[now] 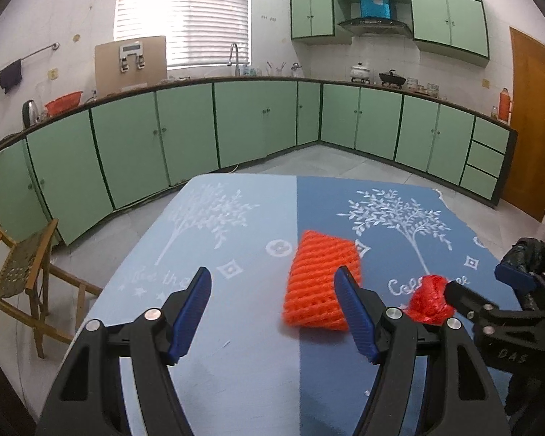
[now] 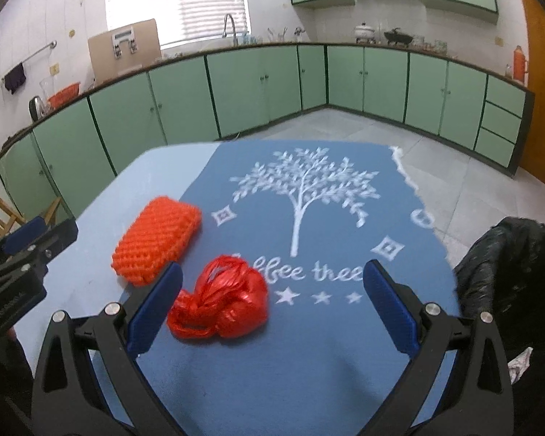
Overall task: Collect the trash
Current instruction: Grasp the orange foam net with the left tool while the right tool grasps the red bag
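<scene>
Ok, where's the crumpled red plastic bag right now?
In the right wrist view, the red plastic bag lies on the blue tablecloth, beside the orange foam net.

Orange foam net btwn spread fingers

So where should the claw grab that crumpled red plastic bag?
Probably the red plastic bag's puffy upper bulge, coming down from above. It lies crumpled on the tablecloth with nothing standing up to pinch sideways. The open right claw already has it near its left finger, so it should shift a little left first.
</scene>
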Demonstrator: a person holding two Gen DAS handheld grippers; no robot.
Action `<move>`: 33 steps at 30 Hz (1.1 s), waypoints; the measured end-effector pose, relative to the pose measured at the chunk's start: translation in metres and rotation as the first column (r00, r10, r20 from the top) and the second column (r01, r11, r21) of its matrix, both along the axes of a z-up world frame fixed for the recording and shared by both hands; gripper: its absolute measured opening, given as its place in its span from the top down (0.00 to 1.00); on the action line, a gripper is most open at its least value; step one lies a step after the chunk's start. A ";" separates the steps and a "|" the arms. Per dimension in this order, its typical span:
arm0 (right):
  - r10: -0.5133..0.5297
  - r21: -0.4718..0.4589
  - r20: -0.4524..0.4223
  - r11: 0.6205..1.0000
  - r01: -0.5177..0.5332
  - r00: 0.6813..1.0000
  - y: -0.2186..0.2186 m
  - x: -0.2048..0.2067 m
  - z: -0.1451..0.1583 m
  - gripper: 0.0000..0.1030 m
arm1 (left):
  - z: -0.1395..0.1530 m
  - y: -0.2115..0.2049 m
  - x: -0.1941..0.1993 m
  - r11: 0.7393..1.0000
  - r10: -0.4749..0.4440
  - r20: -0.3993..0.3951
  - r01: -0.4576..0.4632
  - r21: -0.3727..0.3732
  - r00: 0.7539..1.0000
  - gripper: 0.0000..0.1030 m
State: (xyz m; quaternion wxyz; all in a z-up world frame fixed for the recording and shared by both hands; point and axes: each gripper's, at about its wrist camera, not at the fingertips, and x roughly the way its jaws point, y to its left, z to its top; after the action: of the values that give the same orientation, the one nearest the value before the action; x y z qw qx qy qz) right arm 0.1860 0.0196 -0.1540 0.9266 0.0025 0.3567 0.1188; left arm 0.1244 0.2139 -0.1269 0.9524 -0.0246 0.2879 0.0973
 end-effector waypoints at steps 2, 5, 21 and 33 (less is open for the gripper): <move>0.008 -0.008 -0.015 1.000 -0.008 1.000 0.007 0.002 -0.006 0.06 | -0.002 0.003 0.001 1.000 0.002 -0.006 -0.002 -0.005 1.000 0.33; 0.013 -0.003 -0.038 1.000 -0.013 0.999 0.013 0.006 -0.013 0.06 | -0.006 0.006 0.003 1.000 0.004 -0.010 -0.004 -0.011 1.000 0.33; 0.123 0.037 -0.125 0.992 -0.120 0.985 0.022 0.013 -0.029 0.60 | -0.017 0.000 0.016 0.999 -0.018 -0.033 0.017 -0.037 0.999 0.33; 0.077 0.023 -0.083 0.997 -0.075 0.994 -0.008 0.022 -0.011 0.65 | -0.033 -0.017 0.048 0.997 -0.036 -0.080 0.031 -0.069 0.996 0.30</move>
State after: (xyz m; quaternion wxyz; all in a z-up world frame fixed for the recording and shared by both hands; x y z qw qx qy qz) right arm 0.2079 0.0114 -0.1648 0.9057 0.0033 0.3937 0.1573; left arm 0.1729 0.1974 -0.1597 0.9400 -0.0480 0.3298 0.0723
